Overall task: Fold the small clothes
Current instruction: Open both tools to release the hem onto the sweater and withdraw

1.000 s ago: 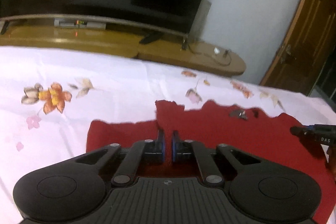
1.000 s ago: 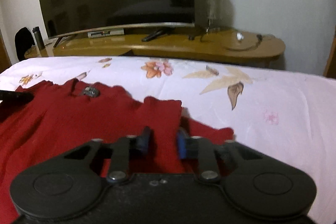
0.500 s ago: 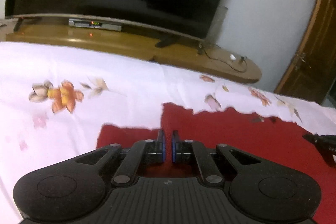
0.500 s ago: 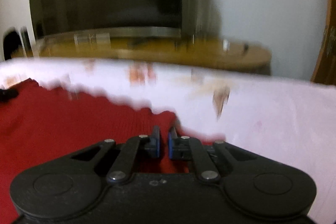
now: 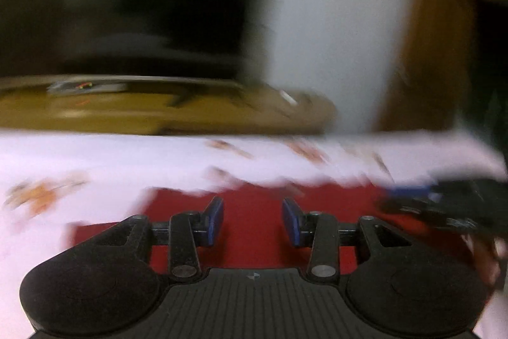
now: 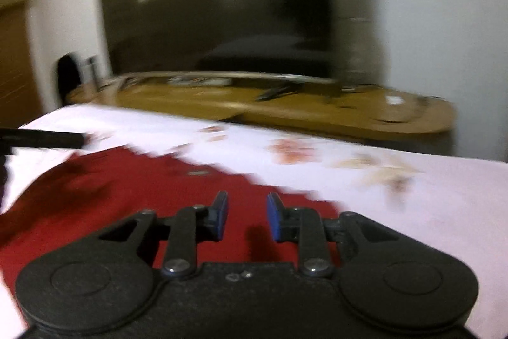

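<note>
Both views blurred by motion, so fine detail not readable.

Left claw (image 5: 253, 221): jaws spread wide, blue pads (image 5: 213, 221) well apart, nothing between them. Red cloth (image 5: 250, 231) lies flat directly under and ahead of the pads, on white floral sheet (image 5: 95, 158). Cannot tell if pads touch the cloth or hang just above. To the right of this claw, near its right pad, dark shape of the other claw, over the same cloth.

Right claw (image 6: 247, 216): also open, somewhat less wide, pads (image 6: 220, 216) apart, holding nothing. Cloth (image 6: 127, 189) under it and stretching off to the left; far edge of the cloth just ahead and right of the pads, bare sheet (image 6: 412, 212) beyond. At far left of this view, black finger of the left claw (image 6: 44, 138) over the sheet, near the cloth's far corner.

Behind, past the sheet edge: wood TV bench (image 6: 317, 110) and dark TV (image 6: 216, 15), well apart from work area.

Judgement: both claws open and empty over a cloth lying flat probably means a fold just laid down, or a new grip not yet taken. Both placed over same cloth, one per side, likely so each can pinch one edge and carry it over evenly. Cloth thin-looking and limp; prob. needs pinch right at edge, low to sheet, else sheet may get caught too.
</note>
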The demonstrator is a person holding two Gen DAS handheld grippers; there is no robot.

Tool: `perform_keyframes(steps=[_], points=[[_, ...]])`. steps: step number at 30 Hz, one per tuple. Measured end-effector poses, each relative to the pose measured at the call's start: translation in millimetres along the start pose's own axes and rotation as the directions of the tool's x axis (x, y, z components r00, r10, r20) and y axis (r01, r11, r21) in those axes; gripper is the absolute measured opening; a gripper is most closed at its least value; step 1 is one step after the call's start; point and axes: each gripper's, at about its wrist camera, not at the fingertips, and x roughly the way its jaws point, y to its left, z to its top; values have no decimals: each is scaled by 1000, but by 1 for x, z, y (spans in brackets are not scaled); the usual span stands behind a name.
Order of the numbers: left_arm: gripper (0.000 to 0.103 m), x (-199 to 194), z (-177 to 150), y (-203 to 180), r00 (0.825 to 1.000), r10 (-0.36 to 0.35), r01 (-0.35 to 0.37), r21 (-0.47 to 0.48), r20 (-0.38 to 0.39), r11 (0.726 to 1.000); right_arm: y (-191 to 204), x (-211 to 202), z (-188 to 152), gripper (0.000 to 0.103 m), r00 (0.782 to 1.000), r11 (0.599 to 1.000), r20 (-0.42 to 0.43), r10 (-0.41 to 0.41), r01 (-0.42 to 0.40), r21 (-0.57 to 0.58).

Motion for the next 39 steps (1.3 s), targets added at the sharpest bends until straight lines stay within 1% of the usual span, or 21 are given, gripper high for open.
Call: perform_keyframes(steps=[1,4,6,7,8,9,11,13,14,16,17,19,20,22,25,26,28,30,33,36,39], points=[[41,11,-4,-14,999,-12,13,49,-36,999,12,12,1,35,999,1000,-34,25,-26,-17],[45,27,-20,-15,995,3,4,60,-104,998,35,39,-5,40,994,997,-95,46,-52,-65],[46,17,-29,4,997,1,0,21,-77,1000,33,40,-13,45,994,994,-111,17,-29,-105],[46,12,-31,15,997,20,-20,1,-77,1000,26,36,-15,49,994,994,-105,8,-20,-109],[46,5,-33,26,995,68,-68,1,-79,998,14,31,-17,50,994,996,-106,-14,4,-94],[46,-4,-36,40,995,74,-75,-14,-70,997,-2,24,-19,51,993,997,-112,-44,36,-73],[46,-20,-42,58,996,64,-66,-42,-67,997,-34,6,-29,48,990,997,-116,-76,75,-14],[46,-25,-45,63,986,149,-150,-9,-78,989,-58,-13,-39,48,986,992,-110,-123,124,-3],[46,-26,-46,70,989,126,-130,-44,-78,991,-67,-20,-44,48,985,991,-109,-133,135,9],[47,-24,-43,72,988,129,-134,-67,-81,989,-70,-24,-44,48,987,992,-115,-116,121,43],[46,-28,-40,67,986,150,-155,-69,-74,986,-64,-24,-40,43,984,990,-119,-131,136,31],[47,-47,-36,51,990,140,-140,-49,-19,989,-48,-34,-30,43,986,987,-77,-148,153,52],[47,-54,-34,38,994,113,-113,-35,6,993,-37,-45,-25,43,992,990,-32,-124,126,61],[47,-58,-32,10,998,62,-63,10,16,998,-13,-54,-22,45,998,996,2,-63,63,61],[49,-49,-41,-24,1000,12,-11,56,-17,998,35,-43,-31,45,998,999,-46,35,-36,-15],[49,-43,-48,-30,999,-2,5,59,-46,998,52,-37,-37,45,997,997,-63,47,-51,-60],[52,-41,-60,-33,996,19,-13,71,-84,997,76,-27,-50,47,994,991,-97,47,-59,-122],[54,-49,-71,-24,998,8,-4,58,-65,998,85,-24,-62,50,992,984,-124,22,-43,-175],[54,-62,-77,-8,997,26,-21,72,-67,997,77,-40,-72,52,993,974,-112,-26,0,-228],[54,-76,-85,10,995,73,-66,95,-69,993,45,-64,-81,52,987,972,-123,-104,74,-223],[54,-85,-88,26,994,95,-90,76,-62,993,9,-87,-94,52,977,979,-139,-162,142,-145]])
